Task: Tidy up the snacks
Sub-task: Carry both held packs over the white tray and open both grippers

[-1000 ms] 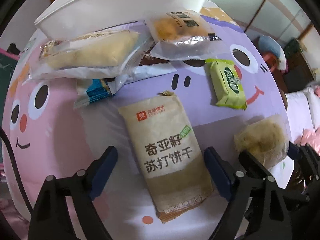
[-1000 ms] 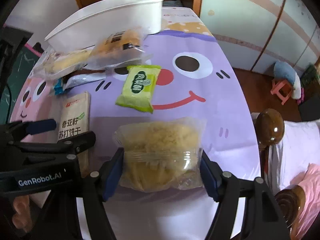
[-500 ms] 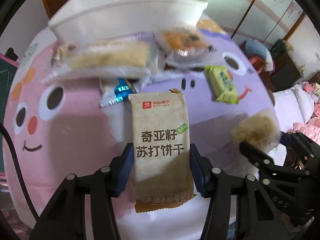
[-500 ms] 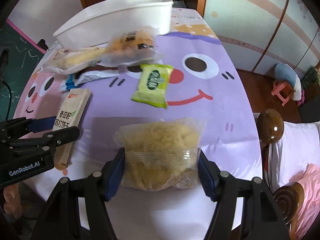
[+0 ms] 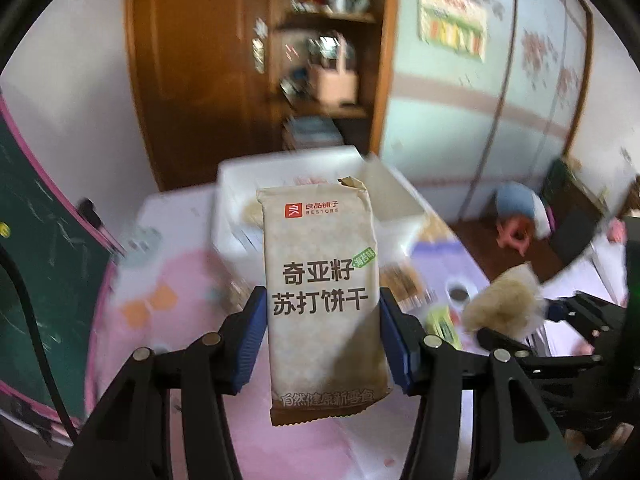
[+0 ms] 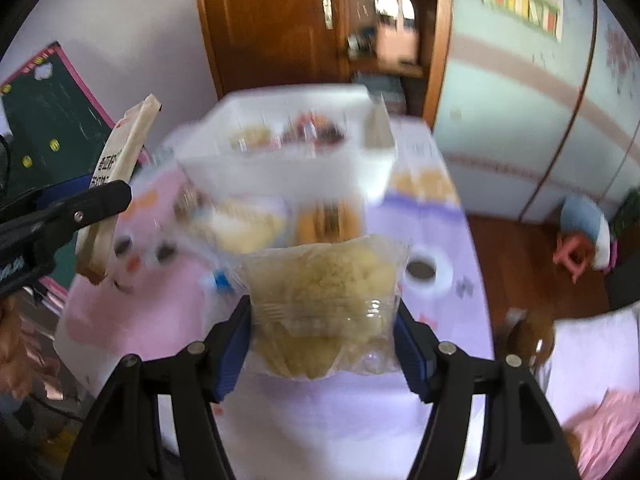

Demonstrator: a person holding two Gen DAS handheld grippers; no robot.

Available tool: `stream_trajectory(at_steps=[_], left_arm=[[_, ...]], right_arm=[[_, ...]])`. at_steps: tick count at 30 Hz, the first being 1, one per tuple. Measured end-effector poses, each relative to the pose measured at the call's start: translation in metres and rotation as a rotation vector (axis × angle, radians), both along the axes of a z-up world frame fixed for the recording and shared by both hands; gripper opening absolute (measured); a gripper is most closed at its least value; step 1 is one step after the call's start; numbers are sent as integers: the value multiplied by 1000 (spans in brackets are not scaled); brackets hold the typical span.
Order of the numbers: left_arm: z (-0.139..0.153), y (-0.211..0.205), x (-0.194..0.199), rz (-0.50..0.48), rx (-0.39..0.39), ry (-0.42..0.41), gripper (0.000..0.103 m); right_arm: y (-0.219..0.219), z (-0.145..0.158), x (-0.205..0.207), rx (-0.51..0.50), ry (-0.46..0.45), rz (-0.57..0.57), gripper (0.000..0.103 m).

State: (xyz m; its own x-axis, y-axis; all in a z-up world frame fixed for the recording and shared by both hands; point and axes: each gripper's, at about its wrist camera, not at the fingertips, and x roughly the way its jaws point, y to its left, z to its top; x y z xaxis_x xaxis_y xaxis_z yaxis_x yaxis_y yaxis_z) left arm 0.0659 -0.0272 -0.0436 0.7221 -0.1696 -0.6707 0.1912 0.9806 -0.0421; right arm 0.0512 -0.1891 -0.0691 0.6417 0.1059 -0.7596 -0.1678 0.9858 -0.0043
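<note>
Between the left gripper [image 5: 322, 332] pads, a tan cracker packet [image 5: 322, 280] is sitting clamped by its long edges, standing upright, airborne short of the white bin [image 5: 288, 184]. Right gripper [image 6: 322, 344] is pinching a clear bag of crumbly cake [image 6: 324, 300], likewise aloft on the near side of the white bin. Remaining snacks are lying on the cartoon tablecloth [image 6: 328, 412] against the bin's front wall. Judgement: carry both over the rim before letting go, one at a time, keeping grip light so the cake is not getting crushed.
</note>
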Motion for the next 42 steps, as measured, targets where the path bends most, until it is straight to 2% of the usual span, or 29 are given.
stream_trajectory(at_steps=[6,8,12,17,25,35,36,37,39,42], left_arm=[[56,32,43,63,7,-59,52],[69,36,58,76,16,-77,53],[93,37,92,97,47,-116,53],[99,29,138,97,48,-106,53],[72,12,205,93,80,-65,53],[16,1,259,95,105,34,54],[12,1,263,90,102,37,61],[9,1,264,79,94,39,79],[5,3,264,55,56,31,95],[3,5,261,66,56,0,96]], right_arm=[[11,75,36,-70,-215,-30,65],[12,94,52,-72,-260,-45,66],[15,124,91,-43,-321,-62,66],[25,138,140,-45,-339,-60,66],[34,123,201,-38,-284,-73,66],[33,66,258,-6,-109,-73,67],[34,60,262,-4,-90,-69,67],[34,56,264,1,-76,-61,68],[34,50,266,14,-64,-49,69],[36,49,259,-8,-96,-59,83]])
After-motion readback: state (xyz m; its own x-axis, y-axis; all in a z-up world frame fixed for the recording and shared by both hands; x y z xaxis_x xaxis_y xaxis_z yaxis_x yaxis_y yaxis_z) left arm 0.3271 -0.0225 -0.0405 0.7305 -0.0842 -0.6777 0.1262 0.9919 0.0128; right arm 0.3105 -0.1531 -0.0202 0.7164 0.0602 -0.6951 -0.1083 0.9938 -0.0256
